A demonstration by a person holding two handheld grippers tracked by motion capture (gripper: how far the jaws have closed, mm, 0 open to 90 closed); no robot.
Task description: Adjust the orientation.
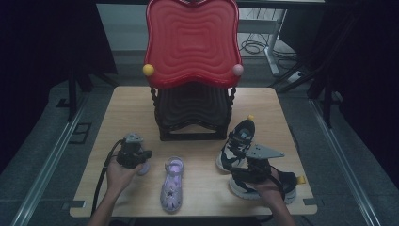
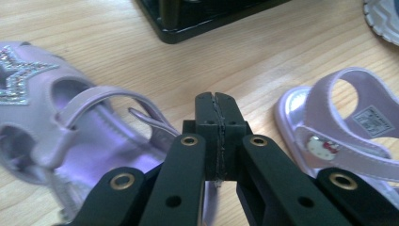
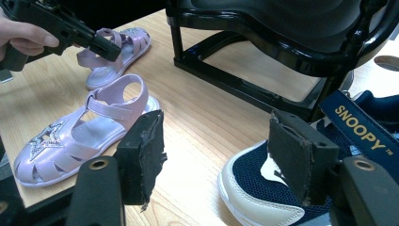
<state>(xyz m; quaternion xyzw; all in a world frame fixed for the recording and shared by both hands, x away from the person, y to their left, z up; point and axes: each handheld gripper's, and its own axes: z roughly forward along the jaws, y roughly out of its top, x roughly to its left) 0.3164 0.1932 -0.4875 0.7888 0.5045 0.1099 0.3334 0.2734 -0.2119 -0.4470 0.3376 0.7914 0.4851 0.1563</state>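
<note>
Nearest, low in the high view, the right tongs (image 1: 251,175) hang with jaws apart over a navy sneaker (image 1: 282,186). Left tongs (image 1: 133,157) are pressed together, seemingly pinching the strap of one lilac sandal (image 2: 70,136) at centre-left; whether it's truly gripped, I can't tell. Its mate (image 1: 171,185) lies mid-desk. Looks like early going: the red-and-black rack (image 1: 193,101) behind seems unloaded, bare desk (image 1: 131,106) around it.
</note>
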